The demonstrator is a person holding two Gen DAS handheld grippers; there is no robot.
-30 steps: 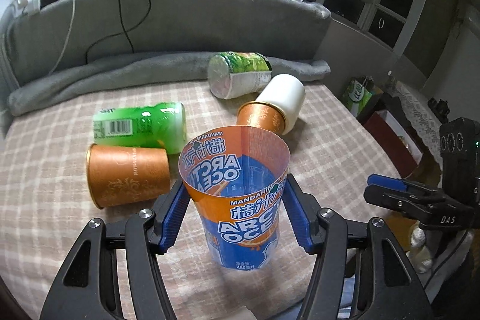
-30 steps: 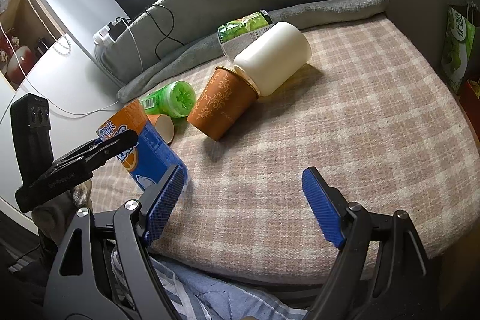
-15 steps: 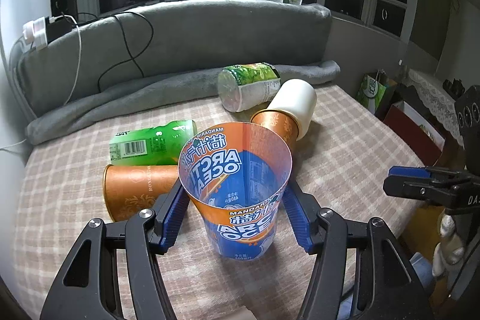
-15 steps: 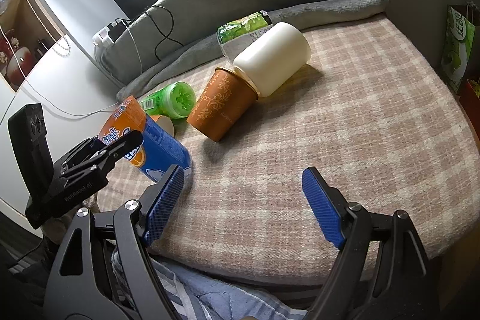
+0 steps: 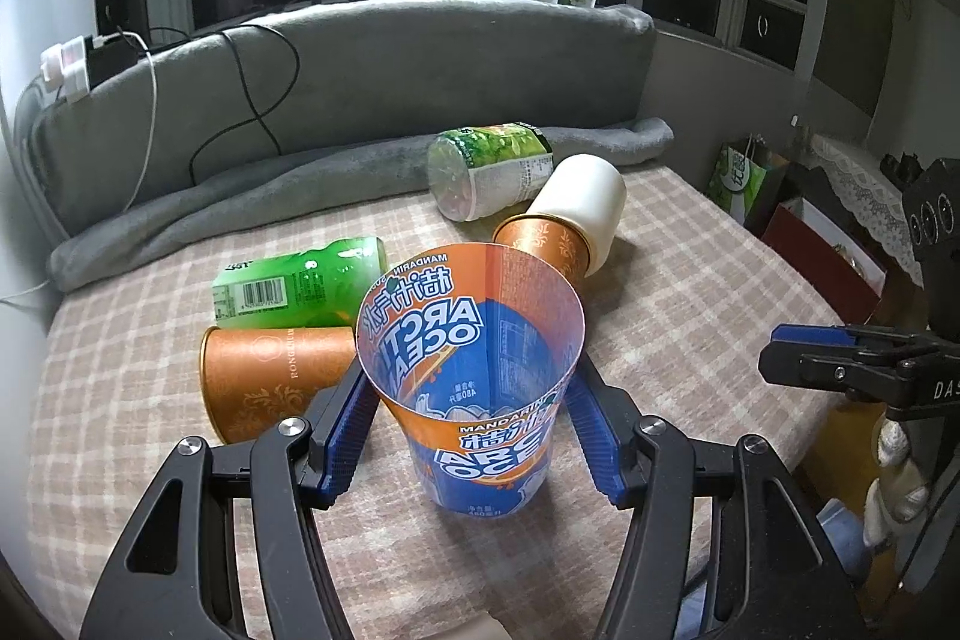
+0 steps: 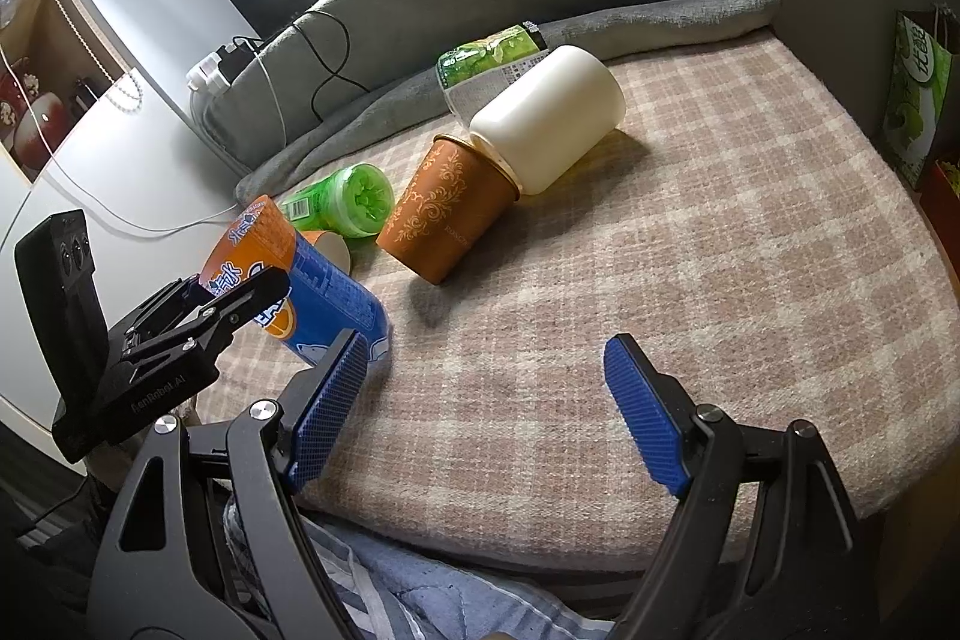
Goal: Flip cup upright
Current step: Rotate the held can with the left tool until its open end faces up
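My left gripper (image 5: 471, 436) is shut on the orange-and-blue Arctic Ocean cup (image 5: 480, 382), open mouth up, its base on or just above the checked cloth (image 5: 690, 292). In the right wrist view the same cup (image 6: 300, 292) leans left in the left gripper (image 6: 240, 304). My right gripper (image 6: 486, 412) is open and empty over the cloth's near edge. It shows at the right of the left wrist view (image 5: 798, 349).
Lying on the cloth: two brown paper cups (image 5: 270, 382) (image 6: 447, 214), a white cup (image 6: 549, 118), a green bottle (image 5: 300, 289) and a green-labelled bottle (image 5: 489, 169). A grey cushion (image 5: 360, 70) bounds the back. A green bag (image 6: 915, 94) stands at the right.
The left gripper has tilted the cup from leaning toward upright and brought its base down to the cloth. The right gripper has stayed put.
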